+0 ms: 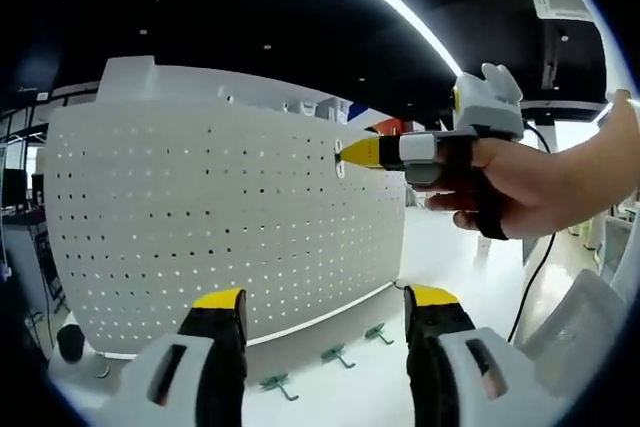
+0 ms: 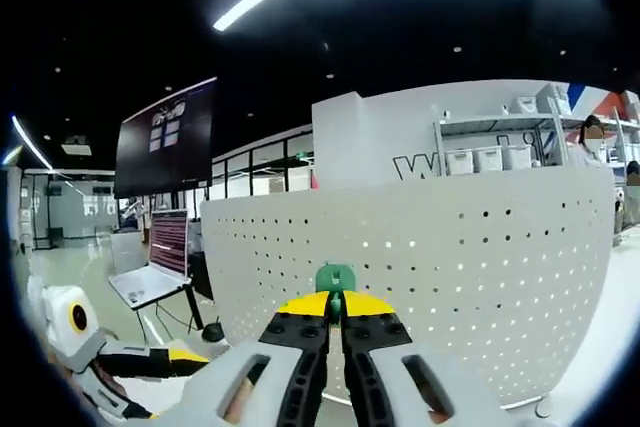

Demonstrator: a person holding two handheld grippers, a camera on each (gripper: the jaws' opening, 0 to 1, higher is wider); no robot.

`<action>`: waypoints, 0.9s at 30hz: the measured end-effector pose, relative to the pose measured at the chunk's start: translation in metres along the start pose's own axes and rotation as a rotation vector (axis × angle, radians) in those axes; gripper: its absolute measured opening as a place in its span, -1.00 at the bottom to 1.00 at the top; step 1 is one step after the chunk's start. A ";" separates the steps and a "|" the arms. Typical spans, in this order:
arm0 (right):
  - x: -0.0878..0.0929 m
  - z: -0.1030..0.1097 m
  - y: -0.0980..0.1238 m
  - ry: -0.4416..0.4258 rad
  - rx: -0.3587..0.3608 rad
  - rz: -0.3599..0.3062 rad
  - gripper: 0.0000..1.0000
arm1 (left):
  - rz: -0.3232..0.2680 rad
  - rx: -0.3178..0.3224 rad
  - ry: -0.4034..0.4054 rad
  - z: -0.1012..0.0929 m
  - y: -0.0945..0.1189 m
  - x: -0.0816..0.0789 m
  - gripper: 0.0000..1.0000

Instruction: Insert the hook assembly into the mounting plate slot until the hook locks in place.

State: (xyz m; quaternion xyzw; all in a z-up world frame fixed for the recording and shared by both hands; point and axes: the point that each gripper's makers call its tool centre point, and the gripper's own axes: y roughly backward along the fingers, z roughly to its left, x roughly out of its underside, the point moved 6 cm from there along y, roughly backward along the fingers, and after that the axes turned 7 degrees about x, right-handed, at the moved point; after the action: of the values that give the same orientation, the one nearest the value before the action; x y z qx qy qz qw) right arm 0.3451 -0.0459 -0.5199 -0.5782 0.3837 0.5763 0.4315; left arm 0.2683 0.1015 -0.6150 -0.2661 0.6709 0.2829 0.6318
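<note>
In the left gripper view, my left gripper point(image 1: 325, 312) stands with its jaws wide apart, holding nothing, facing the white pegboard point(image 1: 200, 217). Three green hooks point(image 1: 338, 355) lie on the table point(image 1: 420, 247) at the board's foot, between and just beyond my jaws. The right gripper point(image 1: 345, 154), held in a hand point(image 1: 530, 187), has its tip at the board's upper part.

In the right gripper view, I see the right gripper point(image 2: 335, 307) clamped on a green hook point(image 2: 335, 279), which sits right at the pegboard point(image 2: 450, 257) face. A laptop point(image 2: 155, 267) stands off left.
</note>
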 end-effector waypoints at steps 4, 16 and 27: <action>-0.007 0.000 -0.008 -0.002 0.013 -0.020 -0.97 | -0.013 -0.013 -0.001 0.002 0.003 0.001 0.35; -0.016 -0.004 -0.023 0.020 0.070 -0.044 -0.97 | -0.040 -0.036 0.008 0.005 0.008 0.003 0.36; -0.021 -0.009 -0.039 0.027 0.104 -0.060 -0.97 | -0.055 -0.040 0.010 0.005 0.008 0.003 0.33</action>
State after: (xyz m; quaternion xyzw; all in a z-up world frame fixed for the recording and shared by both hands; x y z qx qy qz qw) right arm 0.3837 -0.0427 -0.4969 -0.5738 0.4015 0.5347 0.4729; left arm 0.2655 0.1110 -0.6174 -0.2986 0.6608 0.2773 0.6303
